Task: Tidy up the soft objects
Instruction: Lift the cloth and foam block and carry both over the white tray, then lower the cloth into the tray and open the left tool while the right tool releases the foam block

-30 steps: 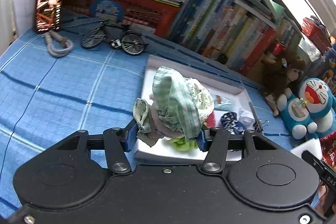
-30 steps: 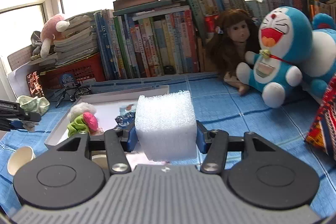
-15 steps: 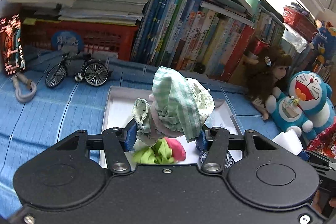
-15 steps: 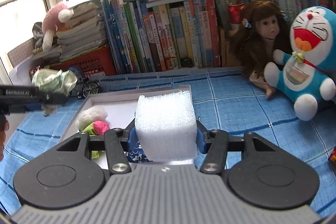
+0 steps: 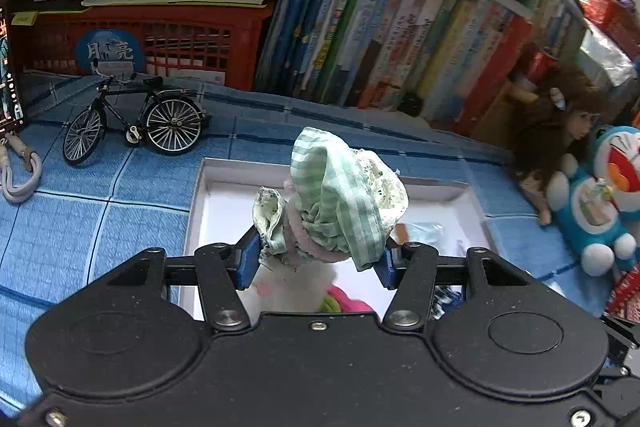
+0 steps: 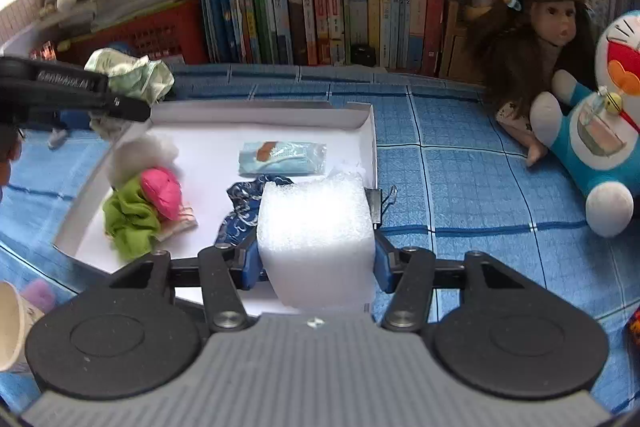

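Note:
My left gripper [image 5: 316, 261] is shut on a crumpled green striped cloth bundle [image 5: 340, 203] and holds it above the near left part of the white tray [image 5: 208, 179]. In the right wrist view the same cloth bundle [image 6: 136, 79] hangs over the tray's far left corner. My right gripper [image 6: 316, 263] is shut on a white foam block [image 6: 316, 239] at the tray's near right side. Inside the tray [image 6: 260, 115] lie a white fluff ball [image 6: 140, 155], a pink ball [image 6: 160, 191] on a green cloth [image 6: 128, 219], a tissue packet [image 6: 280, 157] and a dark blue patterned cloth [image 6: 240, 211].
A toy bicycle [image 5: 136, 119] stands left of the tray before a red basket [image 5: 160, 39] and a row of books [image 5: 380, 39]. A doll [image 6: 536, 39] and a blue cat plush [image 6: 600, 131] sit to the right. A paper cup [image 6: 12, 327] is near left.
Both grippers have moved in over the tray, each still gripping its load. The left came from the tray's left side and the right closed in from the near right.

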### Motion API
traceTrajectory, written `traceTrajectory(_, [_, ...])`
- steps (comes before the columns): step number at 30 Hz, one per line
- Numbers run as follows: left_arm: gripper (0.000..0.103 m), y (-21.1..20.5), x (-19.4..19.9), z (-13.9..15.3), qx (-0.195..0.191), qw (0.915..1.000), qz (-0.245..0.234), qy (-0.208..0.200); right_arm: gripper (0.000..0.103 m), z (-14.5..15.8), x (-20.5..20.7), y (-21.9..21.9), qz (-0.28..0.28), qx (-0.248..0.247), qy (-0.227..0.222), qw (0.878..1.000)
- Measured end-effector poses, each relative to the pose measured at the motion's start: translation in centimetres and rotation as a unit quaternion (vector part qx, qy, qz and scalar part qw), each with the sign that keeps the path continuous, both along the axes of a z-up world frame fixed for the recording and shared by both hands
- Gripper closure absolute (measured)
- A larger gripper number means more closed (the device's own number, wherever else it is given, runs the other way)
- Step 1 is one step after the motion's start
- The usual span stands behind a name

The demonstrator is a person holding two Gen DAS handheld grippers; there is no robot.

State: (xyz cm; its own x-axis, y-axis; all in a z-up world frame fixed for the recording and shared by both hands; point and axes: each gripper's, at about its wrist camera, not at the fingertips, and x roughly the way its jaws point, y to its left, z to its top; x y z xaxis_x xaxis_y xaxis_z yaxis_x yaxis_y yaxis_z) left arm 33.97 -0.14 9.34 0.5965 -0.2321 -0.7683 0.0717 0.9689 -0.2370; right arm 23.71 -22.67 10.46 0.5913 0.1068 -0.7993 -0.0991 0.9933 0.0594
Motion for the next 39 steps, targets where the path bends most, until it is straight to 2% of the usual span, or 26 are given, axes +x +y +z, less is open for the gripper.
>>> traceTrajectory(8, [0.048, 0.1, 1.7, -2.4, 0.014, 0.9993, -0.002, 0.034, 0.045, -0.9, 1.3, 0.7, 0.017, -0.002, 0.022, 1.000])
traceTrajectory(16, [0.047, -0.2, 1.9, -2.9, 0.020, 0.9990, -0.016, 0.037, 0.046, -1.4, 2.1, 1.5, 0.025, 0.010, 0.038, 0.999])
traceTrajectory(20, [0.043, -0.2, 1.8, -2.9, 0.016, 0.9990, -0.019, 0.038, 0.046, -1.5, 2.4, 1.7, 0.022, 0.015, 0.038, 0.999])
traceTrajectory(21, [0.038, -0.2, 1.8, -2.9, 0.017, 0.9990, -0.018, 0.037, 0.045, -1.4, 2.4, 1.6, 0.021, 0.016, 0.037, 0.999])
traceTrajectory(23, [0.027, -0.3, 1.6, -2.7, 0.018, 0.9991, -0.017, 0.034, 0.039, -1.4, 2.5, 1.5, 0.019, 0.017, 0.037, 0.999])
traceTrajectory(24, [0.026, -0.3, 1.5, -2.6, 0.018, 0.9992, -0.017, 0.031, 0.039, -1.4, 2.4, 1.5, 0.018, 0.019, 0.036, 0.999])
traceTrajectory(31, [0.021, -0.6, 0.1, -0.9, 0.025, 0.9994, -0.020, 0.012, 0.025, -0.9, 1.6, 1.2, 0.014, 0.034, 0.019, 0.999])
traceTrajectory(39, [0.018, -1.0, -3.4, 1.7, 0.025, 0.9988, -0.036, -0.022, 0.017, 1.0, -0.3, 1.2, 0.008, 0.041, -0.015, 0.999])
